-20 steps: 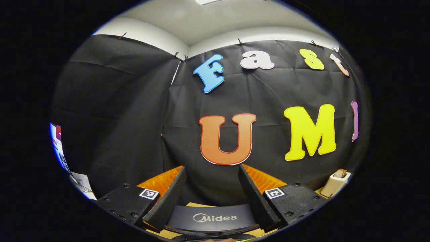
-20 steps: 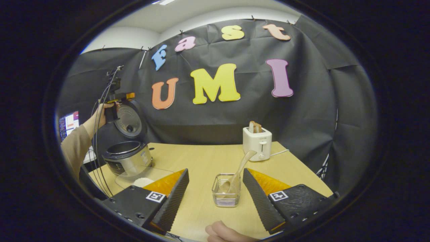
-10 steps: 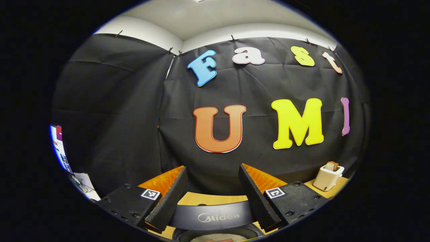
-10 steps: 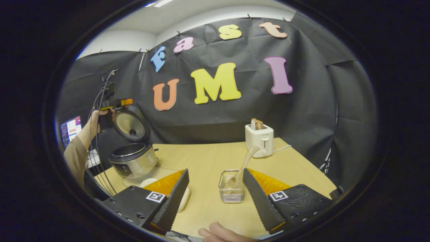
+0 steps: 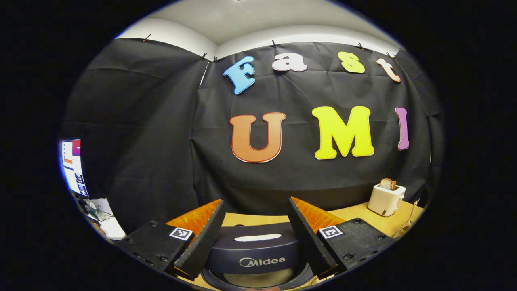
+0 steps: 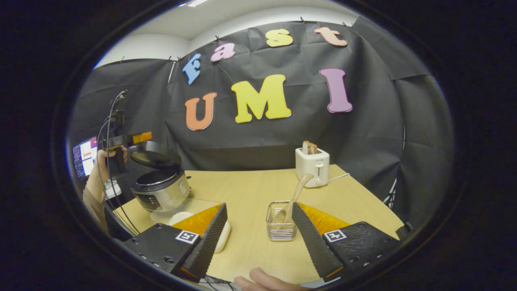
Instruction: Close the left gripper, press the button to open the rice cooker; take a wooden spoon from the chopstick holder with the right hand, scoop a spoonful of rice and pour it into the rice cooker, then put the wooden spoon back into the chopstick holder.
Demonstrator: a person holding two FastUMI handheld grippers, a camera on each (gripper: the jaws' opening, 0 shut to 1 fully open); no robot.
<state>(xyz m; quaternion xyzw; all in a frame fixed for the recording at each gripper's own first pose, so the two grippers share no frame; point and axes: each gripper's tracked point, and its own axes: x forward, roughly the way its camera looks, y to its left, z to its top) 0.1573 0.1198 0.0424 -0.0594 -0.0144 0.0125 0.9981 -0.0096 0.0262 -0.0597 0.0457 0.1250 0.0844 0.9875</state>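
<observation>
The rice cooker (image 6: 159, 190), lid half raised, sits far left of the right gripper (image 6: 258, 230), under the left gripper (image 6: 125, 139). The wooden spoon (image 6: 291, 200) leans in the chopstick holder (image 6: 281, 221) just ahead between the right's wide-open, empty fingers. Beyond stands a toaster (image 6: 311, 165). The left gripper's fingers also gape, empty, straddling the lid (image 5: 254, 250).

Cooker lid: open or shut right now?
Part open. In the right gripper view the lid hangs tilted above the pot, a gap showing at the front, with the left gripper at its top.
</observation>
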